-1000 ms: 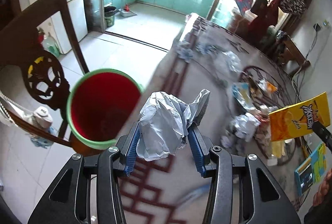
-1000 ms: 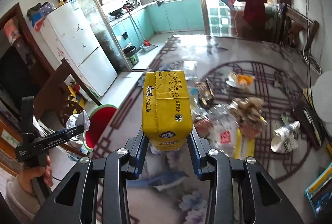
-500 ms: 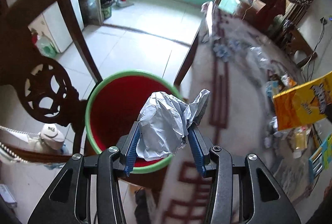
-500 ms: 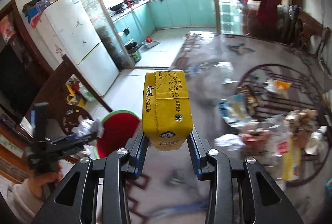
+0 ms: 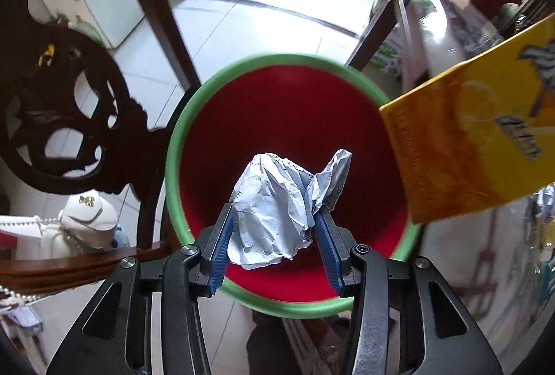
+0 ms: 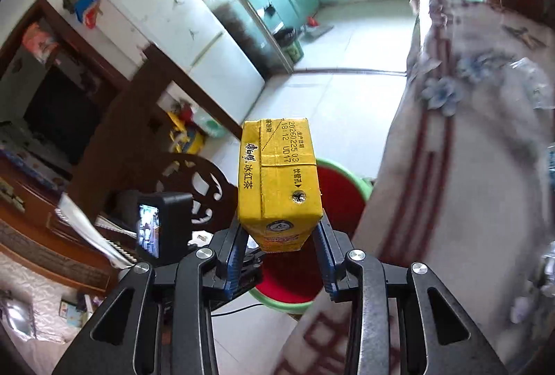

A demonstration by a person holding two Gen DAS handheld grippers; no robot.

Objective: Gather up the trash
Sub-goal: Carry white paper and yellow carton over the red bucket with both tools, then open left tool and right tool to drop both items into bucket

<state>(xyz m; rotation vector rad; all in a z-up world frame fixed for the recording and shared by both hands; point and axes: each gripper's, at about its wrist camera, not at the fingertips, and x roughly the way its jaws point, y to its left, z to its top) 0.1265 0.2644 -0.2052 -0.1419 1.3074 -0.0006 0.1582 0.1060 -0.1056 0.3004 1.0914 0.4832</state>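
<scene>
Between the blue pads of the left gripper (image 5: 275, 238) sits a crumpled ball of white paper (image 5: 277, 208), clamped from both sides and hanging directly over the mouth of the red bin with the green rim (image 5: 239, 69). Just right of that gripper, the yellow iced tea carton (image 5: 478, 128) leans in above the bin's right edge. Over on the right wrist view, the right gripper (image 6: 281, 246) pinches that same carton (image 6: 277, 180) at its base, printed top pointing forward, the bin (image 6: 341, 198) showing just behind and below it. Left of the bin stands a dark carved wooden chair (image 5: 59, 118); right of it, a patterned tablecloth (image 6: 461, 146) drapes the table edge.
</scene>
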